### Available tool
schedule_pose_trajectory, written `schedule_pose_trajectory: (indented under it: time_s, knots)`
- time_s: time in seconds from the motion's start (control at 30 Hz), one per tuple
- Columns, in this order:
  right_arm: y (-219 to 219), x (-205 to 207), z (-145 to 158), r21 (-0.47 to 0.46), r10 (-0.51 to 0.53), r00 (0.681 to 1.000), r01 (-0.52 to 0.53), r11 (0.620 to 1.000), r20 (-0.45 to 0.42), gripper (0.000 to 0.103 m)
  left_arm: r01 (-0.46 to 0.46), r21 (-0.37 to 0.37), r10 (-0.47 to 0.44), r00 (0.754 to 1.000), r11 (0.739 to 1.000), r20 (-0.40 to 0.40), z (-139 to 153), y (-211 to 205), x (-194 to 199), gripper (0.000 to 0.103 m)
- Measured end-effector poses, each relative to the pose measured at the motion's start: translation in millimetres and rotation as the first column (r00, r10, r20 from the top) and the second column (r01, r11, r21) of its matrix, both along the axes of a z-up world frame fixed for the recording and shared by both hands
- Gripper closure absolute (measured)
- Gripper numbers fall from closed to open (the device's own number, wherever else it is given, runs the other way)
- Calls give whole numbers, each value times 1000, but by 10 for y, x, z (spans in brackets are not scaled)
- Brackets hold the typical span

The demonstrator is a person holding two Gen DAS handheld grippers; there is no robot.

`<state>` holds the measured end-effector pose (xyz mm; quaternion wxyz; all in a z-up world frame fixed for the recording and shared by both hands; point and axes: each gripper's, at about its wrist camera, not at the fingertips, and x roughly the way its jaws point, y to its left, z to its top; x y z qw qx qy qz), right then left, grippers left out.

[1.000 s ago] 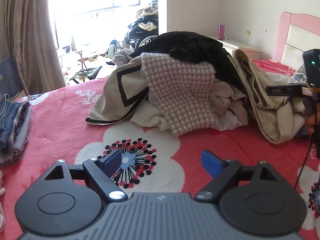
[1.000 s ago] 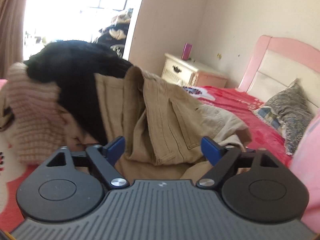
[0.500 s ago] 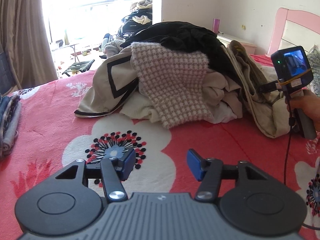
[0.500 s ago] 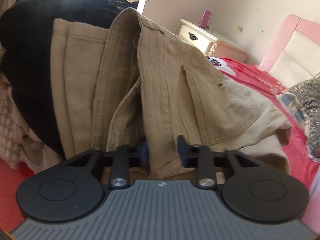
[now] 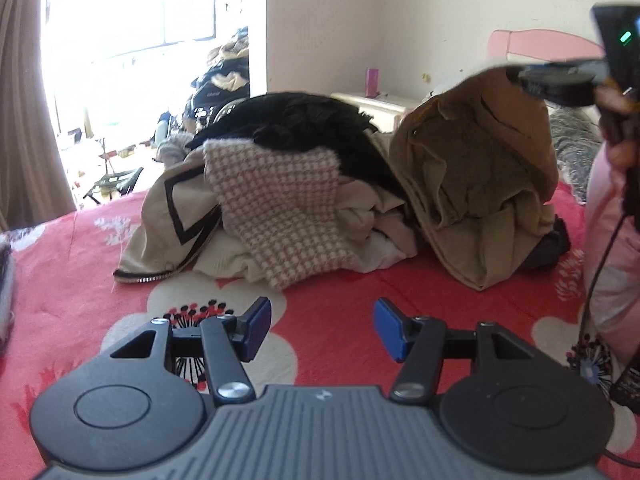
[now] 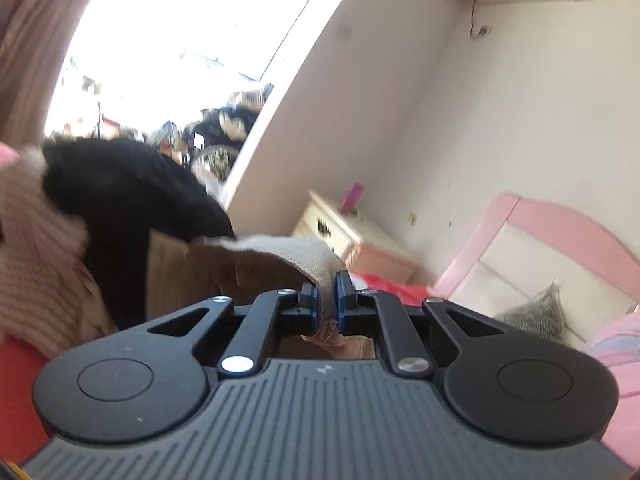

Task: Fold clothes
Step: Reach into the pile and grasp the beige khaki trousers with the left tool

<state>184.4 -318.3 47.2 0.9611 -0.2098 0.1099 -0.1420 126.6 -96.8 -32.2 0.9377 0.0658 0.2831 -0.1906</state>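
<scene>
1. The right gripper (image 5: 560, 80) is cut off by the left wrist view's right edge; only its dark body and a green light show.
2. The hand (image 5: 616, 120) holding it is mostly out of frame.
3. The khaki garment (image 5: 480, 184) hides whatever lies behind it in the pile.
4. In the right wrist view the checked knit (image 6: 36, 264) and the black garment (image 6: 120, 208) are smeared by blur.
5. The folded stack (image 5: 6, 280) at the left wrist view's left edge is barely in frame.
</scene>
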Motion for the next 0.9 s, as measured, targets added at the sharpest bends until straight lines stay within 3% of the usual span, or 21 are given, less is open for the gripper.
schedule_pose_trajectory:
  time_s: [0.23, 0.47, 0.67, 0.9]
  knots:
    - [409, -1084, 802, 38, 188, 977, -192, 981, 104, 96, 75, -73, -72, 996, 995, 48, 190, 88, -422, 29]
    - [901, -1795, 1374, 130, 399, 909, -413, 902, 118, 96, 205, -101, -201, 978, 973, 50, 361, 195, -1103, 17]
    - [1302, -2047, 1320, 183, 554, 826, -563, 806, 104, 96, 224, -124, -233, 971, 967, -61, 253, 664, -1644, 16]
    - [1675, -1823, 924, 289, 676, 735, -636, 716, -58, 96, 189, -181, -227, 949, 965, -218, -28, 1007, -1788, 15]
